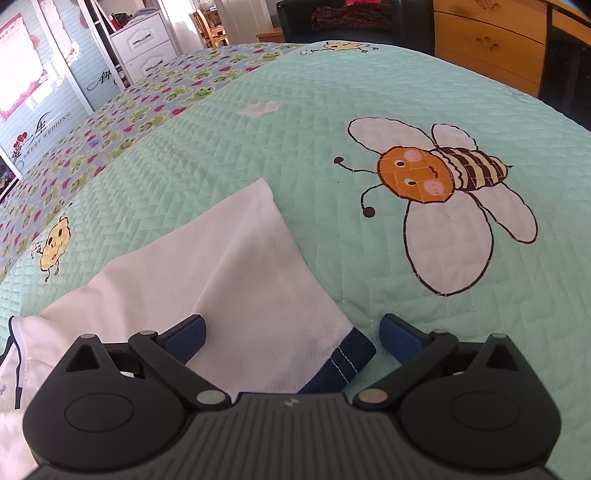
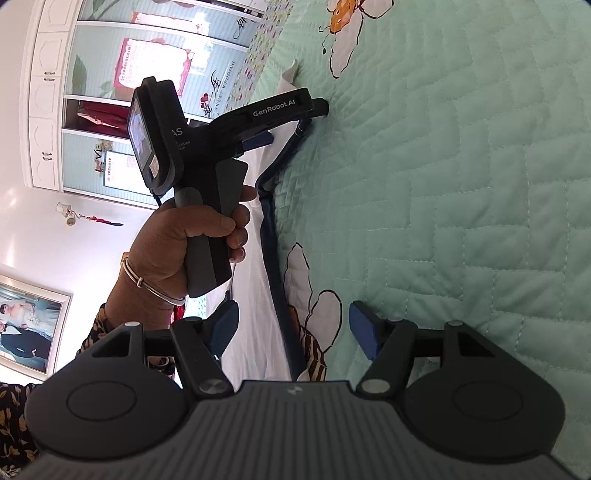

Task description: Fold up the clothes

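A white shirt (image 1: 221, 266) with navy trim lies flat on the mint quilted bedcover (image 1: 332, 103). Its sleeve, ending in a navy cuff (image 1: 343, 362), runs between the jaws of my left gripper (image 1: 291, 332), which stand wide open with the blue pads (image 1: 188, 336) clear of the cloth. In the right wrist view a hand (image 2: 184, 240) holds that left gripper (image 2: 291, 125) tipped down over the shirt (image 2: 251, 288). My right gripper (image 2: 293, 328) is open, straddling the shirt's navy edge (image 2: 271, 229), one finger over white cloth and the other over the quilt.
A large bee print (image 1: 436, 177) lies on the quilt right of the sleeve. A frog-patterned strip (image 1: 110, 133) borders the bed's left side. Beyond the bed stand a wooden dresser (image 1: 487, 40), a black seat (image 1: 332, 22) and a white drawer cabinet (image 1: 144, 44).
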{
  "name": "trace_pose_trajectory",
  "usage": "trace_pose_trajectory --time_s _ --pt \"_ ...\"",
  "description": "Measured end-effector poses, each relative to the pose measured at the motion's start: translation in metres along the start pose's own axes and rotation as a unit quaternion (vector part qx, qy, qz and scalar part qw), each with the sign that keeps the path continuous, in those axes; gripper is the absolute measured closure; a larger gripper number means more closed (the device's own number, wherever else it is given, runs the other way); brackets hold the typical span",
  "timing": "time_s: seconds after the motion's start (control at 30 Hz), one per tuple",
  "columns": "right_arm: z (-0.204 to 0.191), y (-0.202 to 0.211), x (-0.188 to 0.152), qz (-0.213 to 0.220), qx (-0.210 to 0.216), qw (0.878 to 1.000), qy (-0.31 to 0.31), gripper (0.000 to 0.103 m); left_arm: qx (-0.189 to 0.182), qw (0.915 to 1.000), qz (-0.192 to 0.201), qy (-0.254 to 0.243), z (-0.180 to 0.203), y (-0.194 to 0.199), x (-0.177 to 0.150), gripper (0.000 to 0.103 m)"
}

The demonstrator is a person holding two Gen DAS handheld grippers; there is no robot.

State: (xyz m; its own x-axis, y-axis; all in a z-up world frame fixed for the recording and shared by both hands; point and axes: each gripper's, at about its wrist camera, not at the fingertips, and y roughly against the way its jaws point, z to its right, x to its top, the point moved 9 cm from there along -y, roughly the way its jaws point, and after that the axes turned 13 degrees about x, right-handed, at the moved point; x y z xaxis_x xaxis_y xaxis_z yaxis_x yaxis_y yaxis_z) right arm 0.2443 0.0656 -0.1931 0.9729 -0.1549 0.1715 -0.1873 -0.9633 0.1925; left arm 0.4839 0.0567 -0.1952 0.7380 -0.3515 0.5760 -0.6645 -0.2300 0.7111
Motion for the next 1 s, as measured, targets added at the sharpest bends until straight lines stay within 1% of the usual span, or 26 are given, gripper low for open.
trace_pose_trajectory --time_s 0.23,0.43,0.6,0.73,0.83,0.93,0.97,1.0 --pt "0.002 -0.001 -0.004 0.005 -0.002 1.0 0.005 0.036 0.011 0.9998 0.002 -0.014 0.001 0.003 0.0 0.0" --pt "0.001 -0.003 -0.003 0.013 -0.008 1.0 0.007 0.036 0.002 1.0 0.001 -0.007 -0.002 0.004 -0.004 0.0" --pt "0.001 -0.005 -0.001 0.023 -0.013 1.0 0.006 0.035 -0.006 0.9999 0.003 -0.011 -0.002 0.005 -0.005 0.0" --pt "-0.002 -0.008 -0.001 0.024 -0.01 1.0 0.009 0.027 -0.017 0.9998 0.007 -0.01 -0.004 0.008 -0.009 0.0" --pt "-0.005 -0.011 -0.001 0.02 -0.007 1.0 0.014 0.022 -0.037 0.9989 0.028 -0.01 -0.005 0.016 -0.014 0.003" --pt "-0.005 -0.012 0.0 0.015 -0.008 1.0 0.018 0.022 -0.058 0.9962 0.059 -0.026 -0.004 0.025 -0.023 0.006" --pt "-0.005 -0.013 0.0 0.014 -0.006 1.0 0.018 0.022 -0.062 0.9951 0.069 -0.033 -0.004 0.028 -0.027 0.006" --pt "-0.005 -0.013 0.0 0.014 -0.004 1.0 0.018 0.022 -0.058 0.9944 0.077 -0.041 -0.004 0.029 -0.03 0.007"
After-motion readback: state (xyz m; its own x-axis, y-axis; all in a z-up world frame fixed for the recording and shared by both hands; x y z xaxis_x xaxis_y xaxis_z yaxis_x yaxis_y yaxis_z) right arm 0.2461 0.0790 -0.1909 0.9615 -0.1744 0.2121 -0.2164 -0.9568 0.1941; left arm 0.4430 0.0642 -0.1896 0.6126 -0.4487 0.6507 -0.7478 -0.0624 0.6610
